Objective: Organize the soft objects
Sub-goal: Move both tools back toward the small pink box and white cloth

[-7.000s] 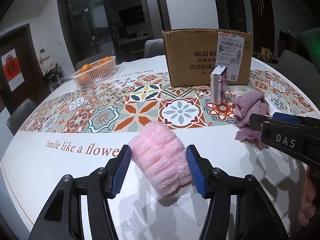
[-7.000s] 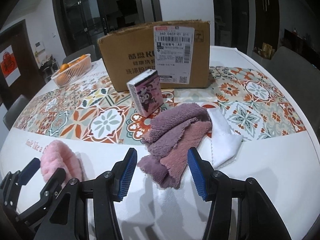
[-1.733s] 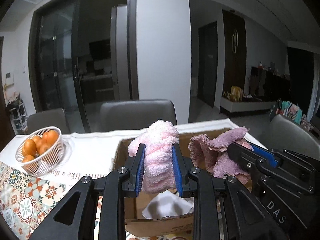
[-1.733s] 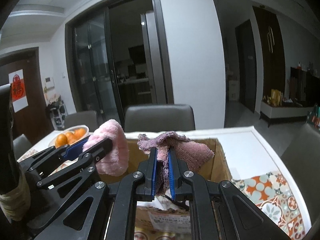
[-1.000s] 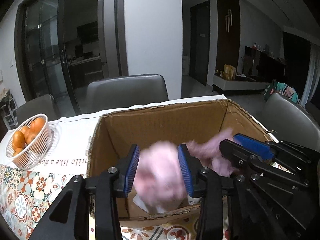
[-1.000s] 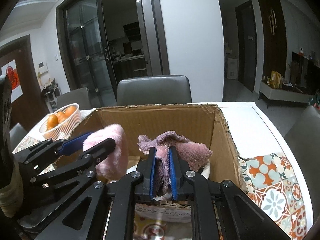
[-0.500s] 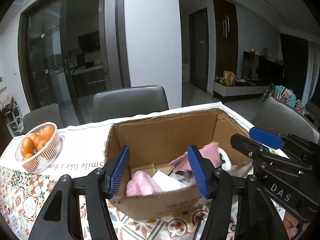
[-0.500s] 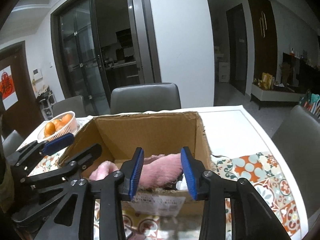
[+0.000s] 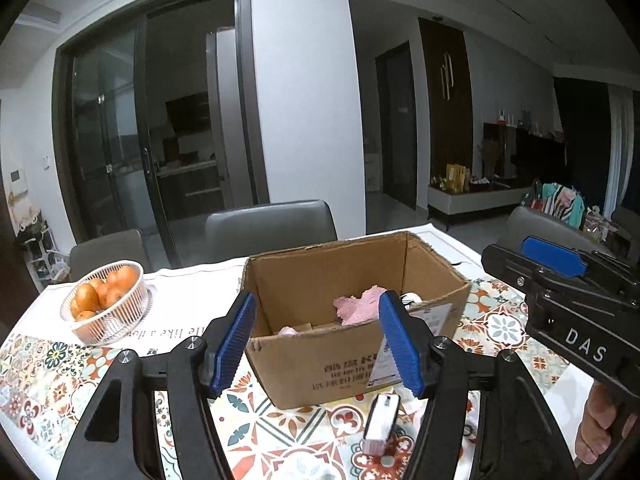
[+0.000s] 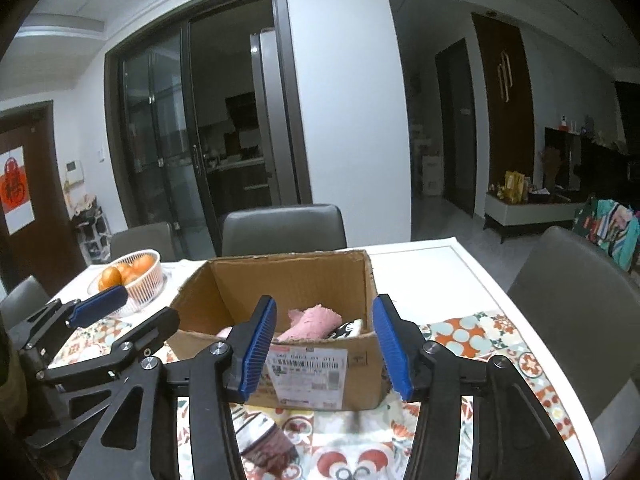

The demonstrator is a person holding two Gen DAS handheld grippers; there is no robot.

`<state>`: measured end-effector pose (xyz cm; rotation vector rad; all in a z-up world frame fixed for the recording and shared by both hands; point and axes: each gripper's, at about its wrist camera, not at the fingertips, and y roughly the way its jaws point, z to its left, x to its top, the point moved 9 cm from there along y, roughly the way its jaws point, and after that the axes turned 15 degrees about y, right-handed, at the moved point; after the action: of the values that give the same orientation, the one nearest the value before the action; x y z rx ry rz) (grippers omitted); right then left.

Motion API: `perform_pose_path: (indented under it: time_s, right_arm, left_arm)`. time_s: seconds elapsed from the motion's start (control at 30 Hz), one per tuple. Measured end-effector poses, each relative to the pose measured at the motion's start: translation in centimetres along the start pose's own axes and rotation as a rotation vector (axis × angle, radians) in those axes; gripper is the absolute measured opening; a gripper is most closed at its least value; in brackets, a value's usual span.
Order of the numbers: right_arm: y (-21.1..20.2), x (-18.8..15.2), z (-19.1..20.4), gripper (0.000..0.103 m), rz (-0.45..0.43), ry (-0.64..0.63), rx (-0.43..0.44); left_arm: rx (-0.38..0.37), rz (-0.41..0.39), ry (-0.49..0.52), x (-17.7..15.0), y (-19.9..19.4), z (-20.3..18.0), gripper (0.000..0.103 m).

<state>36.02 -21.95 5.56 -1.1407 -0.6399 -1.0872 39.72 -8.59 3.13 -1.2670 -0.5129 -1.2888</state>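
Observation:
An open cardboard box (image 9: pixel 340 356) stands on the patterned table; it also shows in the right wrist view (image 10: pixel 320 376). A pink-mauve cloth (image 9: pixel 358 309) lies inside it, also visible in the right wrist view (image 10: pixel 312 324). A bit of the pink fluffy cloth (image 9: pixel 289 331) shows low in the box, and in the right wrist view (image 10: pixel 225 332). My left gripper (image 9: pixel 318 344) is open and empty, just in front of and above the box. My right gripper (image 10: pixel 324 346) is open and empty, beside it. Each gripper shows in the other's view.
A white basket of oranges (image 9: pixel 105 307) stands at the back left. A small pink carton (image 9: pixel 382 420) stands in front of the box, seen blurred in the right wrist view (image 10: pixel 268 446). Grey chairs (image 10: pixel 284 229) surround the table. A white cloth edge (image 9: pixel 470 420) lies at the right.
Both grippers opened and dropped the pink fluffy cloth and the mauve cloth into the box, then pulled back and up from it.

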Motion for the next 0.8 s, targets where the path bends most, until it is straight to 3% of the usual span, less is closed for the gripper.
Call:
perform_pose_path:
  time_s: [0.43, 0.8]
  right_arm:
    - [-4.8, -1.7, -1.2, 0.055, -0.031, 0.031, -0.029]
    - [-6.3, -5.4, -3.0, 0.055, 0.027, 0.058, -0.055]
  left_arm:
    - [0.024, -0.062, 0.024, -1.0, -4.7, -1.7, 0.066]
    - [-0.002, -0.027, 0.005, -4.3, -6.0, -3.3, 0.066]
